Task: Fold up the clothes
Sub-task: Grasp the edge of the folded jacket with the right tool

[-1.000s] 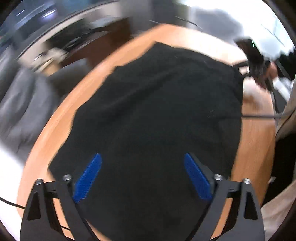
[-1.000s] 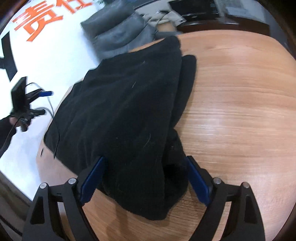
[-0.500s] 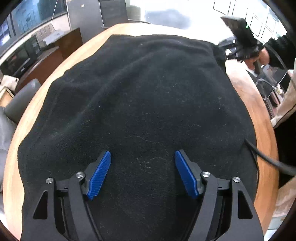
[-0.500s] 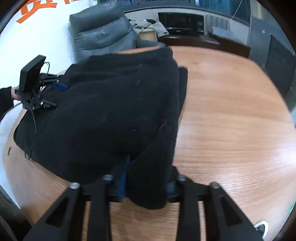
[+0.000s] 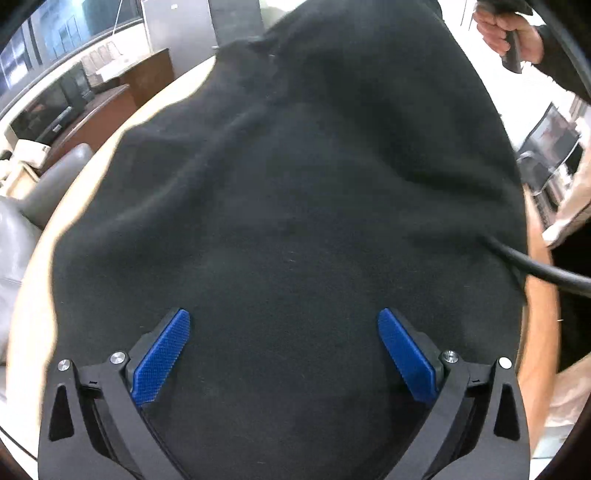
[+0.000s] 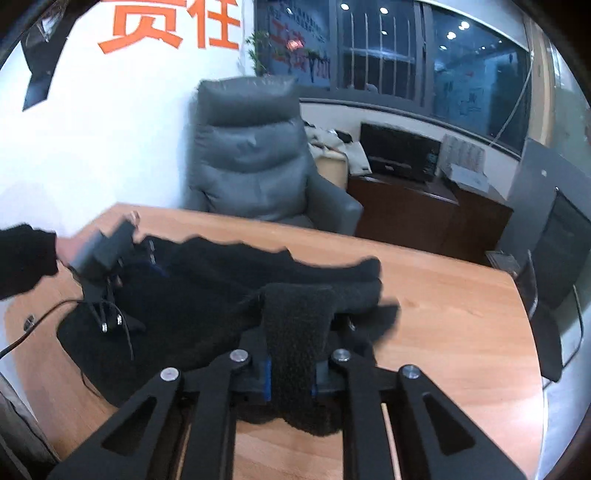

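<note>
Lying spread on the wooden table [image 6: 443,295], the black fleece garment [image 5: 295,206] is judged soft, thick and limp, best taken by an edge. Over it the left gripper [image 5: 283,343] is held wide open, empty, its jaws just opened. A bunched edge is pinched by the right gripper [image 6: 291,373], just closed. Sleeves and collar cannot be made out.

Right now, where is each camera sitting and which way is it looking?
Left wrist: sits on the left tool, looking steeply down at the black garment on the wooden table; its open blue fingers show, and the person's hand.
Right wrist: sits on the right tool, looking across the table toward a grey armchair; its fingers pinch the garment; a sleeve shows.
Shared: both see the garment and table.
</note>
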Tool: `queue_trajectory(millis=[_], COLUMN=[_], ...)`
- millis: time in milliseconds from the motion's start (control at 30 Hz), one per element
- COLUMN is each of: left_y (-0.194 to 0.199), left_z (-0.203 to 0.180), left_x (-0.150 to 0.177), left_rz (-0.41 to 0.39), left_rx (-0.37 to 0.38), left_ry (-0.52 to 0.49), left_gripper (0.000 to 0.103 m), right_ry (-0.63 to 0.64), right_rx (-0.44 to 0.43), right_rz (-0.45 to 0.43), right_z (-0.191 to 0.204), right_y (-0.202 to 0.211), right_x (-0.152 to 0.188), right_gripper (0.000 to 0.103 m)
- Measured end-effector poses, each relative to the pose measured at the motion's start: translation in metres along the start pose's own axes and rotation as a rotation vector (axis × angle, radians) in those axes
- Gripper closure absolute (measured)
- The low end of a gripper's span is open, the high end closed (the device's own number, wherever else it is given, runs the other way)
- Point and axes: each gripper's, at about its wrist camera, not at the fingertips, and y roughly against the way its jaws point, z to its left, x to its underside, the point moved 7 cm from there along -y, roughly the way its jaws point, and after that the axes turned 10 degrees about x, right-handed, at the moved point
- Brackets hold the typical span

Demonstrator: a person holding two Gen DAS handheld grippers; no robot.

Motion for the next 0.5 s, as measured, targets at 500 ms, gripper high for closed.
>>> queue_trajectory(millis=[500], left_y=[-0.048], left_z=[-0.018], left_x=[-0.063], left_rz=[-0.067], left_rx=[0.006], left_ry=[0.040], left_gripper=[0.000], right_ry=[0.145], right_rx=[-0.200], right_rz=[-0.070], right_z=[0.082], right_y=[-0.006], right_x=[-0.035], right_gripper=[0.090])
